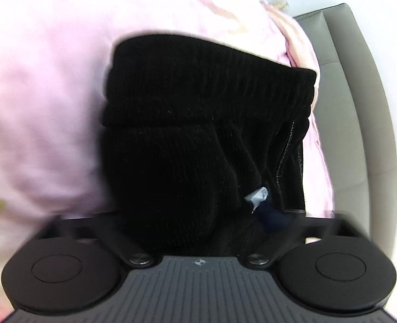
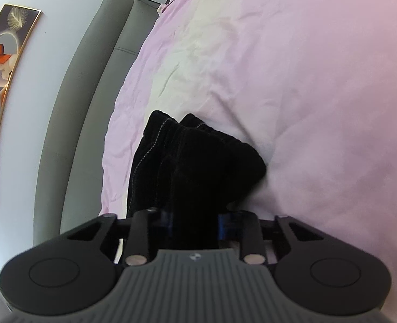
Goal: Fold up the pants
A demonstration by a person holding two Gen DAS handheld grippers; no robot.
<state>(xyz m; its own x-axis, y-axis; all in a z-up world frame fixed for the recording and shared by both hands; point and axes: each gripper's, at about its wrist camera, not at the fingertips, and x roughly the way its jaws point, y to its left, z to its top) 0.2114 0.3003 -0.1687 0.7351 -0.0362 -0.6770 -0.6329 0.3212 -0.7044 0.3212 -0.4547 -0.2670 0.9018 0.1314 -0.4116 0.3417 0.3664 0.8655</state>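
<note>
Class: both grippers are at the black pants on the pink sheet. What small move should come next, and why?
Probably lift both grippers together: the right gripper has its jaws closed on a bunch of the black pants, and the left gripper has fabric between its jaws, near the waistband.

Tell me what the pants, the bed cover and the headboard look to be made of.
Pants: black ribbed fabric, likely corduroy or a rib knit, matte; fine ridges show. Bed cover: pale pink woven cloth, probably cotton; soft creases, no shine. Headboard: grey padded panels, smooth, maybe faux leather.
</note>
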